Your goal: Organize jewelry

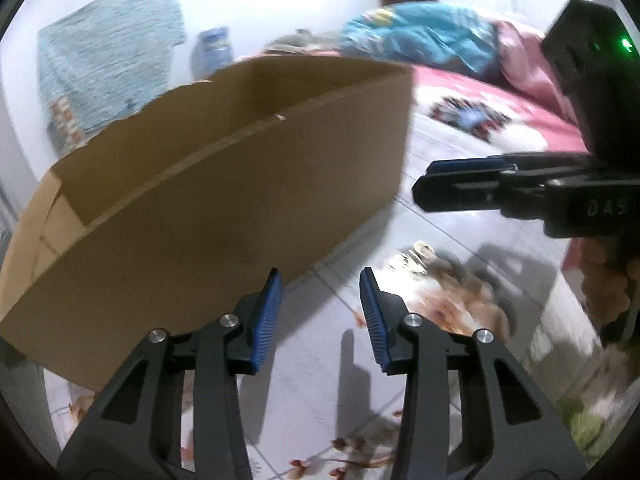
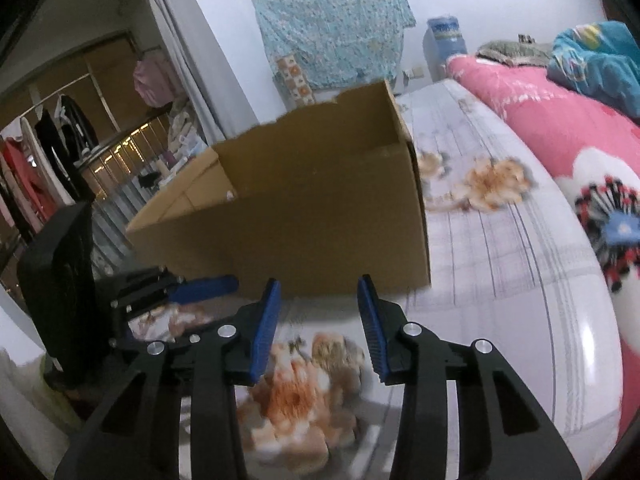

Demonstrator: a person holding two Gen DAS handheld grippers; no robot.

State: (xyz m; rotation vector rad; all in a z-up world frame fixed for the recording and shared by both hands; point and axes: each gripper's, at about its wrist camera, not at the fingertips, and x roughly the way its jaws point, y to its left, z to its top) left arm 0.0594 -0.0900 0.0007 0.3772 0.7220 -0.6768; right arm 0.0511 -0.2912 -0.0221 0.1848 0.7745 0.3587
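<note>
The jewelry [image 1: 416, 258] lies as a small shiny heap on the flowered bedsheet [image 1: 304, 384], just to the right of the cardboard box [image 1: 224, 208] and a little ahead of the left gripper [image 1: 320, 300]. In the right wrist view a few small pieces [image 2: 320, 346] lie on the orange flower print between the fingers of the right gripper [image 2: 318, 304], but blur makes it hard to say which kind of pieces they are.

As far as I can judge, the task is near its beginning. The jewelry is on the sheet, nothing is held, and the part of the box interior that shows looks bare; the bottom of the box is hidden.

The left gripper has its fingers half spread with only sheet between them. The right gripper is the same: fingers parted, nothing pinched. The right gripper also shows in the left view at the right edge [image 1: 460, 186], hanging above the heap.

Around them, the box stands open with one torn upper edge. A pink quilt [image 2: 560, 128] and a blue blanket [image 2: 596, 64] lie further back on the bed, well apart from the work. A blue patterned cloth [image 2: 332, 20] hangs on the wall.

The near wall of the box is high, so I think a piece must be lifted over it. The busy flower print may also hide small pieces.
</note>
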